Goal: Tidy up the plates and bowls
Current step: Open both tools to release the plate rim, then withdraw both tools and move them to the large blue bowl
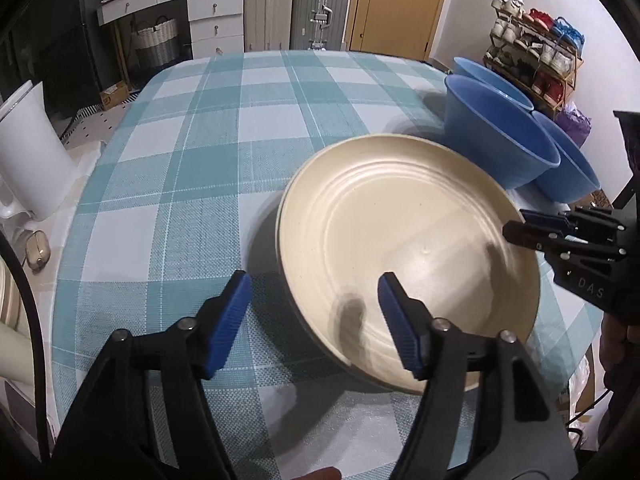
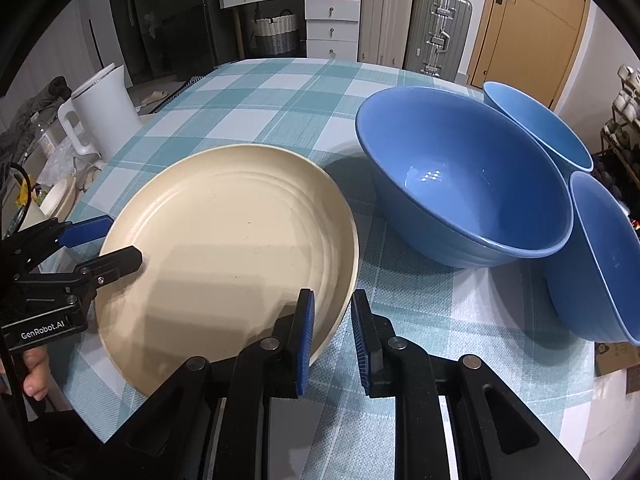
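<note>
A cream plate [image 2: 228, 256] lies on the checked tablecloth [image 2: 280, 92], and in the left wrist view a second cream rim shows just under its 9 o'clock edge, so it appears to sit on another plate, though this cannot be told for sure. The left gripper [image 1: 314, 322] stands well open at the plate's 7 o'clock rim: one blue pad is over the cloth outside the rim, the other over the plate's inside, and neither presses on it. The right gripper [image 2: 332, 340] is parted only a little at the plate's 4 o'clock edge in its own view; the rim runs into the gap between its pads, and whether the inner pad touches it cannot be told. Three blue bowls stand close together at the plate's 2 o'clock: a large blue bowl [image 2: 464, 184] nearest the plate, a far blue bowl [image 2: 536, 128] behind it and a near blue bowl [image 2: 600, 260] at its 4 o'clock. A white kettle [image 2: 104, 112] stands off the cloth at 10 o'clock from the plate. A hand [image 2: 36, 372] grips the left tool's handle.
</note>
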